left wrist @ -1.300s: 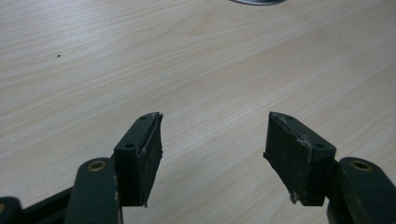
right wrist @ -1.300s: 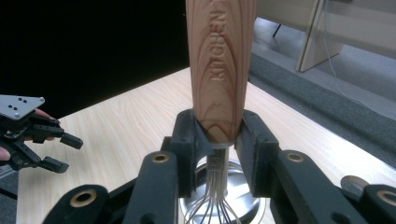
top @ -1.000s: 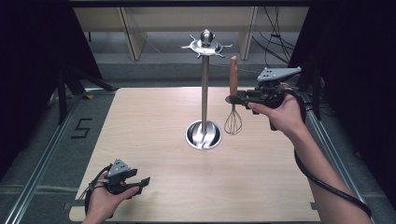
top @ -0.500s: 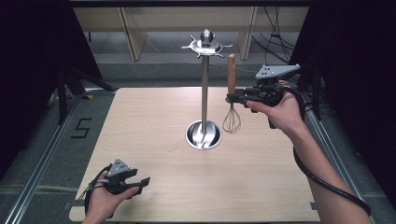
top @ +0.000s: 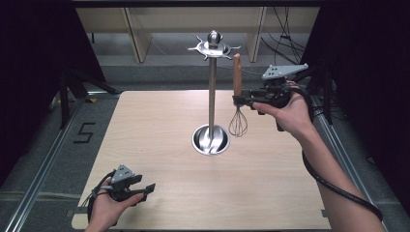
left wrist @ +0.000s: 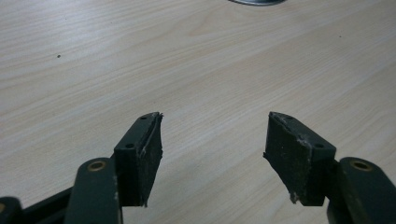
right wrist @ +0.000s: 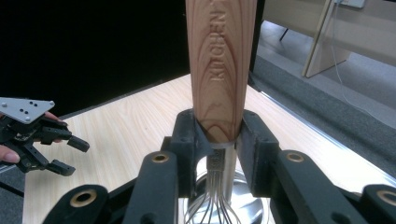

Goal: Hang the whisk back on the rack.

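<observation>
Jaws apart and empty, our left gripper rests low over the near left corner of the wooden table, with nothing between its pads. Farther in, at the middle of the table, stands the steel utensil stand, its round base on the wood and its ring of hooks at the top of the pole. To the right of that pole, our right gripper is clamped on the whisk at the bottom of its wooden handle, handle up and wire head hanging clear of the table. We judge the risks to be these: the grip sits low on a tall handle, so the whisk could tip in the jaws, and its wires could knock the pole and rock the stand as we close in on the hooks.
</observation>
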`<act>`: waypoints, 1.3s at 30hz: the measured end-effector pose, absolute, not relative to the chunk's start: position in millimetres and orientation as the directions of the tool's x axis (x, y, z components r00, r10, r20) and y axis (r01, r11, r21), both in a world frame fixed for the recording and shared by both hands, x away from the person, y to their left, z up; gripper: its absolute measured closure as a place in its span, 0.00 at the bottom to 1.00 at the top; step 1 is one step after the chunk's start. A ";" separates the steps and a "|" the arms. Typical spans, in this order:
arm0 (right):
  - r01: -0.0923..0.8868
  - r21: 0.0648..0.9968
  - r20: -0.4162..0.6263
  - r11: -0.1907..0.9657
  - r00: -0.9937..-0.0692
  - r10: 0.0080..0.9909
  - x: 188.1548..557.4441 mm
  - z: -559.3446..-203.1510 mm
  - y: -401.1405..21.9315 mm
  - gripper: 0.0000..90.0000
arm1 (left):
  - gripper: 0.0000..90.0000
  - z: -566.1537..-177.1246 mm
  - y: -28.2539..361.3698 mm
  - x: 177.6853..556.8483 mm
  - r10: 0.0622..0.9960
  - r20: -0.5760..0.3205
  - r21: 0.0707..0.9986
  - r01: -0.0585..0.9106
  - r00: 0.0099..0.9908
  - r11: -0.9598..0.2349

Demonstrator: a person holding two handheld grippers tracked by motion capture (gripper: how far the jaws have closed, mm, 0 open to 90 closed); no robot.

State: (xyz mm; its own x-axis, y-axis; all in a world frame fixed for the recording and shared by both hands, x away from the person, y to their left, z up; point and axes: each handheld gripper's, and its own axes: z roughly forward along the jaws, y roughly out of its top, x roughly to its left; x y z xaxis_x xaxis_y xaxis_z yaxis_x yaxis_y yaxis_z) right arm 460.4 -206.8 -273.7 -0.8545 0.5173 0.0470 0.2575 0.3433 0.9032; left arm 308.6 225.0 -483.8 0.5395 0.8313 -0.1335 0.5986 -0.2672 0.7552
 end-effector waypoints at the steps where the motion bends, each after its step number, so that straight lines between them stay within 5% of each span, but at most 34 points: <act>1: 0.257 0.903 0.045 0.345 -0.854 0.518 460.7 -273.5 -206.8 0.78 | 0.40 -483.7 225.0 308.6 0.831 -0.134 0.755 0.599 0.539 -0.267; 39: 0.295 0.886 0.088 0.357 -0.864 0.496 475.4 -273.0 -191.5 0.78 | 0.40 -483.8 224.0 308.4 0.831 -0.141 0.756 0.600 0.538 -0.261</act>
State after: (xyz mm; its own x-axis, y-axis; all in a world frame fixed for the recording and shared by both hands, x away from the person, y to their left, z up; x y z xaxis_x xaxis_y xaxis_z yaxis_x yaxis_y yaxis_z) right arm 475.4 -191.5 -273.0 -0.8640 0.4958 0.0881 0.2951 0.3566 0.8864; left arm 308.4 224.0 -483.8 0.5382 0.8309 -0.1410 0.6003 -0.2606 0.7562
